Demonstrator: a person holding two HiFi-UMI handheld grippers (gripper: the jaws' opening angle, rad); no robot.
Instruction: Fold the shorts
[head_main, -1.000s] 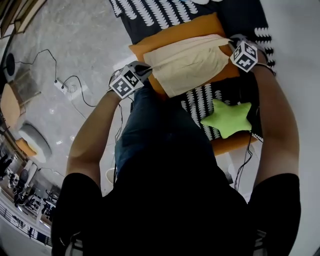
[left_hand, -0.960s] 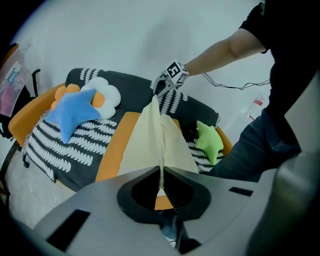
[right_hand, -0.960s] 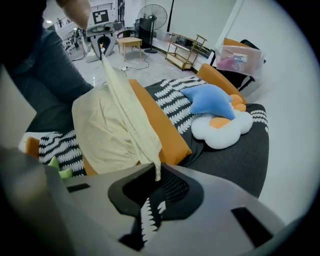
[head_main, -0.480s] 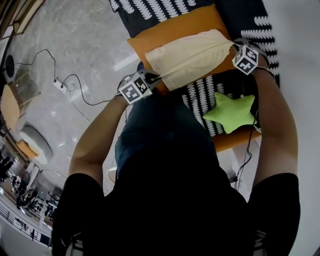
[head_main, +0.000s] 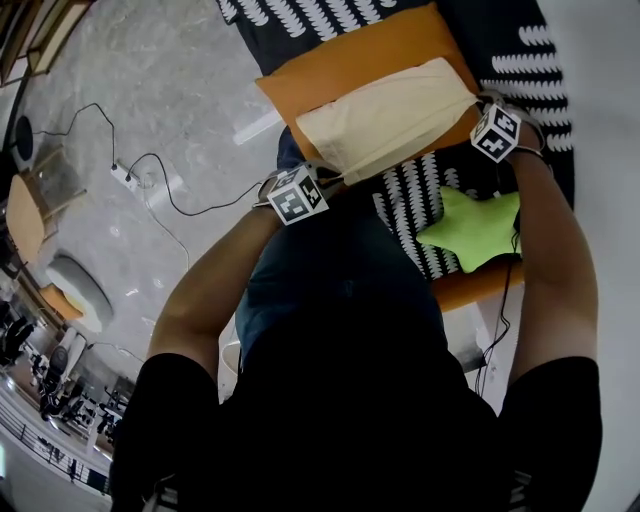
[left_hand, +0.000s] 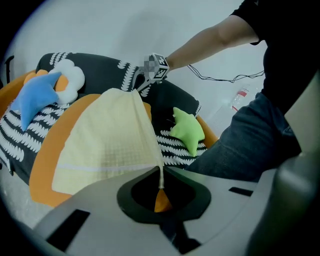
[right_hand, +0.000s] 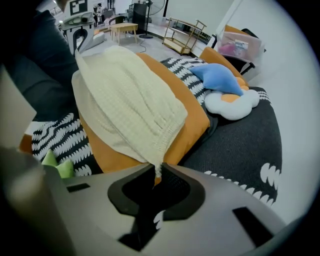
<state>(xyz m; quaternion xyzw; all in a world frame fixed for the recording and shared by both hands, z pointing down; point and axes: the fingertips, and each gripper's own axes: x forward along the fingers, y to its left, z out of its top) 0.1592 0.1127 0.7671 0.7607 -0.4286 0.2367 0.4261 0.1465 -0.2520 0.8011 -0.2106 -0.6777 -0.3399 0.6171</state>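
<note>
Left gripper (left_hand: 160, 186) and right gripper (right_hand: 156, 175) pinch shorts (head_main: 385, 115) on orange cushion (head_main: 340, 65).

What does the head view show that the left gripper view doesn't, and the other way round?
Only the head view: the power strip on the floor. Only the left gripper view: the blue star cushion and the white cloud cushion beside it. Both: the cream shorts over the orange cushion, and the green star cushion.
</note>
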